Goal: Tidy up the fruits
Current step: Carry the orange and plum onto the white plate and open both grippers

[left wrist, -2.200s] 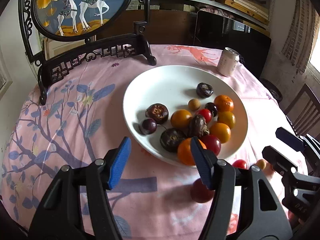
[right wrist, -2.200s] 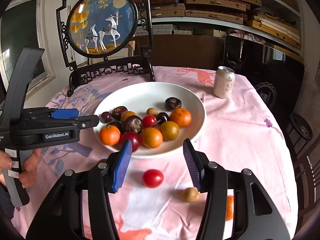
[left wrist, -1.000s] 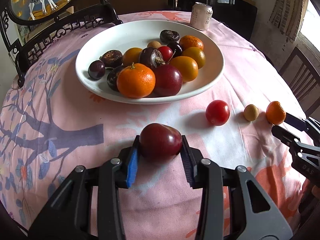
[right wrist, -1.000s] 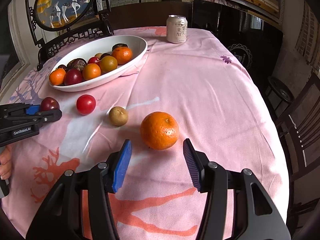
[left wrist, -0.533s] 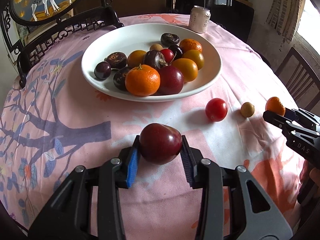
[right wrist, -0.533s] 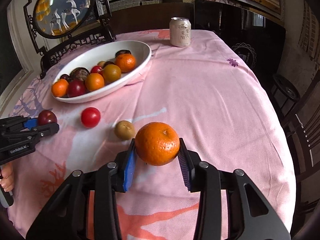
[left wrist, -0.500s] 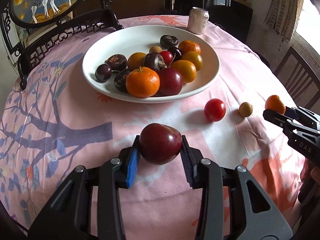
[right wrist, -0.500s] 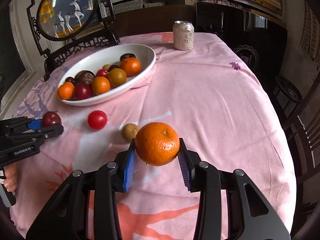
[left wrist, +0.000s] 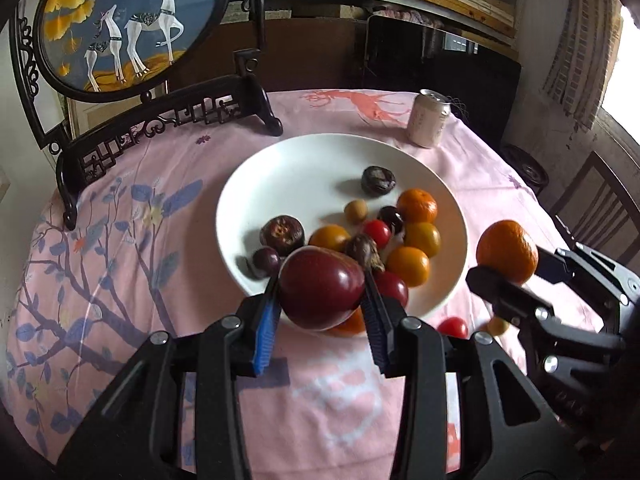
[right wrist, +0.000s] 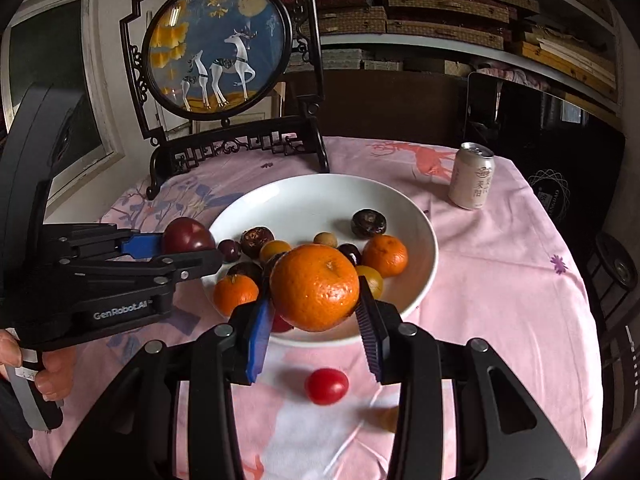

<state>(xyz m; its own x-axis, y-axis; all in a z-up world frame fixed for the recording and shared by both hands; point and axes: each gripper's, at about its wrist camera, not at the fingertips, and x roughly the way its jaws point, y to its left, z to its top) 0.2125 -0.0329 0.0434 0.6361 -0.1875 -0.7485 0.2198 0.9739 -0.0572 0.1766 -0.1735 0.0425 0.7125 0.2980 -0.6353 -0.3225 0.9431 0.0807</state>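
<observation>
My left gripper (left wrist: pixel 320 312) is shut on a dark red plum (left wrist: pixel 320 288) and holds it in the air over the near rim of the white plate (left wrist: pixel 304 160). My right gripper (right wrist: pixel 316 320) is shut on an orange mandarin (right wrist: pixel 314 292), held above the plate's (right wrist: pixel 320 192) near edge. The plum (right wrist: pixel 188 235) and the mandarin (left wrist: pixel 507 250) each show in the other view. The plate holds several oranges, plums and dark fruits. A red cherry tomato (right wrist: pixel 326 386) and a small tan fruit (right wrist: pixel 388 418) lie on the pink tablecloth in front of the plate.
A drink can (right wrist: pixel 471 176) stands to the right behind the plate. A round deer picture on a black carved stand (right wrist: pixel 216 48) stands at the back left. Dark chairs (left wrist: pixel 592 208) are past the table's right edge.
Both grippers have risen off the cloth and moved toward the plate, each carrying its fruit. The tomato and tan fruit stay on the cloth.
</observation>
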